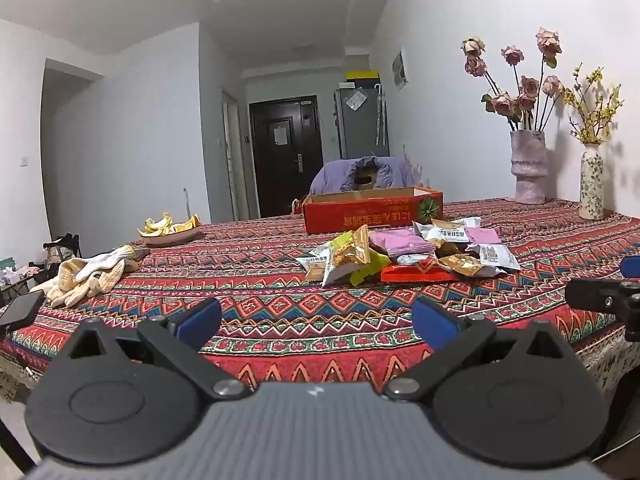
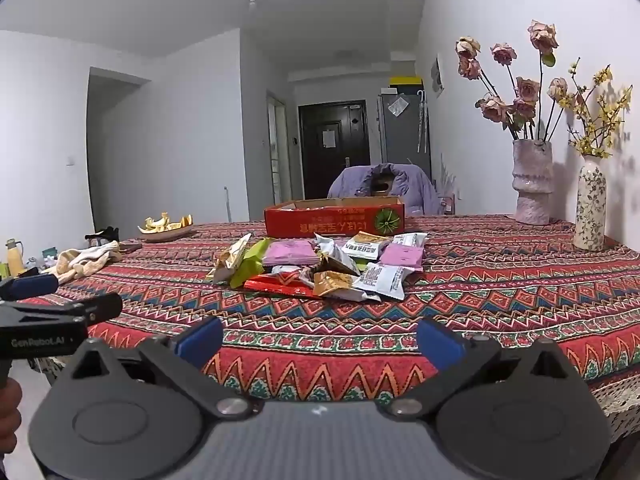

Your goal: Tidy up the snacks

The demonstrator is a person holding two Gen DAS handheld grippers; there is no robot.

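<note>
While both grippers hover wide and empty, snacks (image 1: 404, 254) wait.
Left gripper (image 1: 316, 320) and right gripper (image 2: 320, 338) face the pile; red box (image 2: 335, 219) sits just behind it.

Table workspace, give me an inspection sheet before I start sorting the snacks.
Surface: table under a patterned red tablecloth.
Job's things: snack packets piled loose mid-table; open red cardboard box behind them.
Clutter: cream gloves, dish of peels, phone, two flower vases.
Tongs: left tongs and right tongs open, holding nothing, short of the pile.
Cables: nothing seen.
Surroundings: chair draped with purple jacket, dark door, white walls.
</note>
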